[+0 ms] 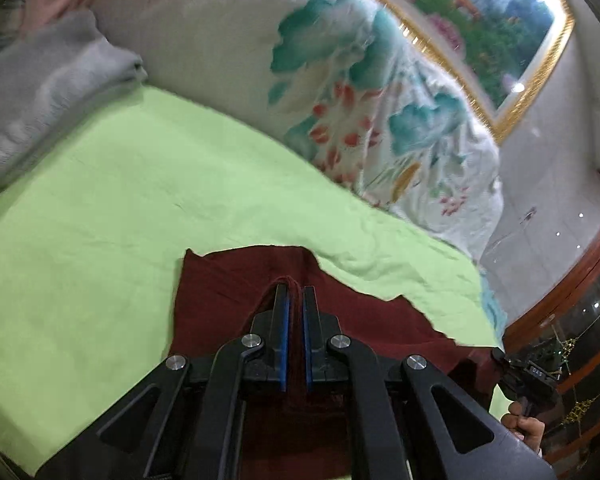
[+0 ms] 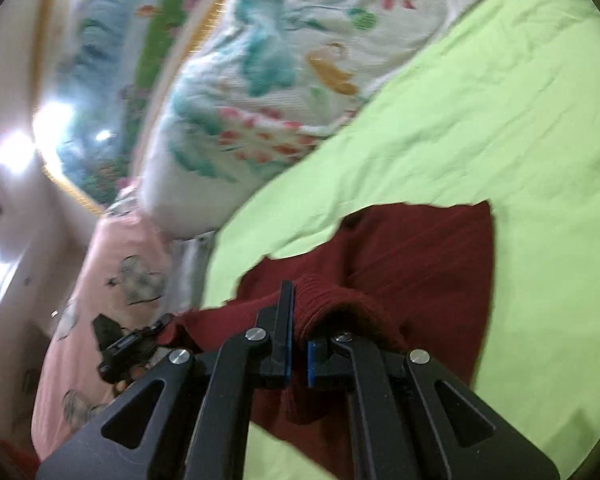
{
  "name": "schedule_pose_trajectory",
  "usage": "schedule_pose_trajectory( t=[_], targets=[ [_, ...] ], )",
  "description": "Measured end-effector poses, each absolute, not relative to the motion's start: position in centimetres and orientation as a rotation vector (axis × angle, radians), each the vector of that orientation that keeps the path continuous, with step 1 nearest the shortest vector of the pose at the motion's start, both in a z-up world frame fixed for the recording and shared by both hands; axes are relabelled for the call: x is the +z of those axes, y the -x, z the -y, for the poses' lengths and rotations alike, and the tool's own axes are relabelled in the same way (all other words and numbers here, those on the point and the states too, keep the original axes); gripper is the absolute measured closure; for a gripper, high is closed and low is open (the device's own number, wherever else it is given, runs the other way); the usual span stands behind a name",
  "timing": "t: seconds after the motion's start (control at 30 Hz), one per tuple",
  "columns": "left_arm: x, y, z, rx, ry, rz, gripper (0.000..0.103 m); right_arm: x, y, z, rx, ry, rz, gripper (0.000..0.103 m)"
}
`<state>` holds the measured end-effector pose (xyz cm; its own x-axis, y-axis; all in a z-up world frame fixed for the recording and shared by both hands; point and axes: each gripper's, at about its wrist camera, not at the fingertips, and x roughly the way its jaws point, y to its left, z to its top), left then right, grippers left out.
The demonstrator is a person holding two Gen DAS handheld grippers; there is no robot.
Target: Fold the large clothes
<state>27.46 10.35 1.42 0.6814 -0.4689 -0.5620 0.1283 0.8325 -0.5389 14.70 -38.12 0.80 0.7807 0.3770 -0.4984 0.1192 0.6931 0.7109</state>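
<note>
nearest the left wrist camera, the left gripper [image 1: 295, 292] has its two fingers [image 1: 280, 320] drawn close together with a thin fold of the dark red garment [image 1: 220, 292] pinched between the blue pads. the cloth falls away beneath and to both sides of the fingers, and its far edge lies on the light green bed sheet [image 1: 140, 184]. at the lower right of that view the right gripper [image 1: 500, 356] shows small and side-on, its tip at the same red cloth, with the right hand [image 1: 526, 426] below it.

in the right wrist view the right gripper [image 2: 298, 316] is clenched on a thick ribbed cuff or hem of the dark red garment [image 2: 420, 256]; the knit bulges over the right-side finger and hides most of it, while the left-side finger [image 2: 286, 304] stands clear. the left gripper [image 2: 164, 322] appears at the lower left, its tip touching the garment's edge. the rest of the garment spreads flat over the green bed sheet [image 2: 500, 100] ahead.

beyond the sheet, a folded grey cloth [image 1: 48, 84] lies at the far left of the left view. a white quilt printed with teal leaves and red flowers [image 1: 340, 92] is heaped along the far side of the bed, a pink patterned pillow [image 2: 112, 264] lies beside it, and a gold-framed landscape painting [image 1: 492, 12] hangs on the wall behind.
</note>
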Motion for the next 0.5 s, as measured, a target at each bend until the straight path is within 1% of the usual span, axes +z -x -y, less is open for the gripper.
schedule_pose_trajectory(
  t=[0.13, 0.3, 0.33, 0.37, 0.4, 0.43, 0.47, 0.5],
  targets=[
    [-2.3, -31.7, -8.9, -0.279, 0.448, -0.839, 0.099, -2.6, -18.0, 39.0, 0.069, -0.817, -0.781, 0.098],
    [-6.9, -34.2, -8.7, -0.238, 0.46, -0.957, 0.098, -5.7, -19.1, 39.8, 0.015, -0.86, -0.863, 0.096],
    [-7.1, -34.0, -8.9, -0.241, 0.471, -0.962, 0.094, -5.8, -18.8, 40.0, 0.021, -0.873, -0.86, 0.095],
    [-7.1, -33.6, -9.1, -0.246, 0.481, -0.958, 0.093, -5.6, -18.3, 40.1, 0.024, -0.878, -0.849, 0.092],
    [-6.9, -32.8, -9.3, -0.255, 0.489, -0.947, 0.087, -5.2, -17.6, 40.2, 0.016, -0.872, -0.835, 0.083],
    [-6.6, -31.9, -9.4, -0.259, 0.487, -0.94, 0.081, -4.4, -16.4, 40.5, -0.003, -0.863, -0.808, 0.077],
    [-6.3, -30.9, -9.4, -0.266, 0.484, -0.93, 0.079, -3.8, -15.6, 40.5, -0.014, -0.859, -0.782, 0.066],
    [-5.8, -29.9, -9.3, -0.282, 0.483, -0.92, 0.079, -3.1, -14.6, 40.5, -0.021, -0.855, -0.748, 0.065]
  ],
)
